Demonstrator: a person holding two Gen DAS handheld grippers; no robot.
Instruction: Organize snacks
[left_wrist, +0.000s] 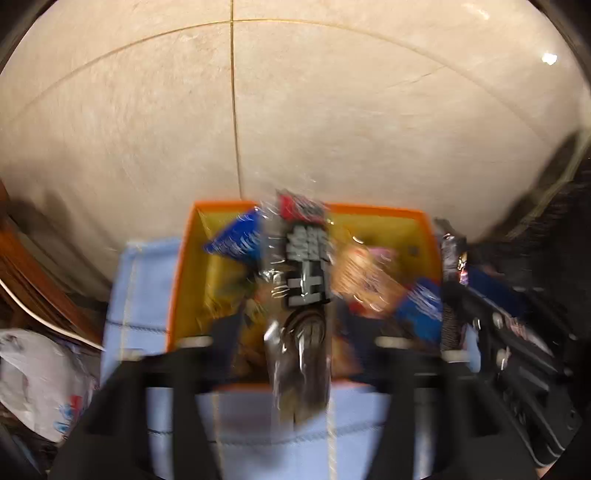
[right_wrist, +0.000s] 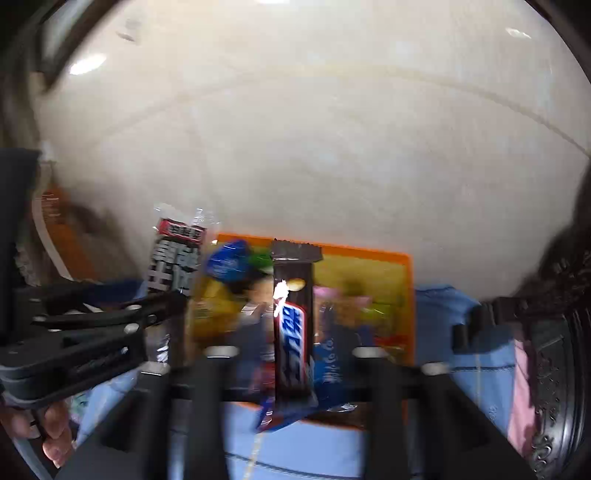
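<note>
Two snacks are in view, one between each pair of your jaws, both over the orange box (left_wrist: 177, 280).

Left gripper (left_wrist: 295, 341): its jaws stand wide apart. The clear packet (left_wrist: 303, 273), with grey lettering and a red top, stands upright in the gap. Neither pad touches it. Heavy blur prevents any finding on what supports it.

Right gripper (right_wrist: 294, 351): its jaws are also apart. The dark bar (right_wrist: 291, 332), with blue lettering, stands on end between them, with clear space at 3 and 9 o'clock.

The orange box has a yellow interior and rests on a blue cloth (left_wrist: 144, 280). Blue packets (left_wrist: 236, 236) and other wrappers, too blurred to identify, lie inside.

From the right wrist, the left gripper appears at 9 o'clock, with your left hand (right_wrist: 51, 432) at 8 o'clock. From the left wrist, the right gripper sits at 3 o'clock.

Beige tiled floor (left_wrist: 332, 110) fills the 12 o'clock half of both views. A white bag (left_wrist: 40, 376) lies at 8 o'clock in the left wrist view.
</note>
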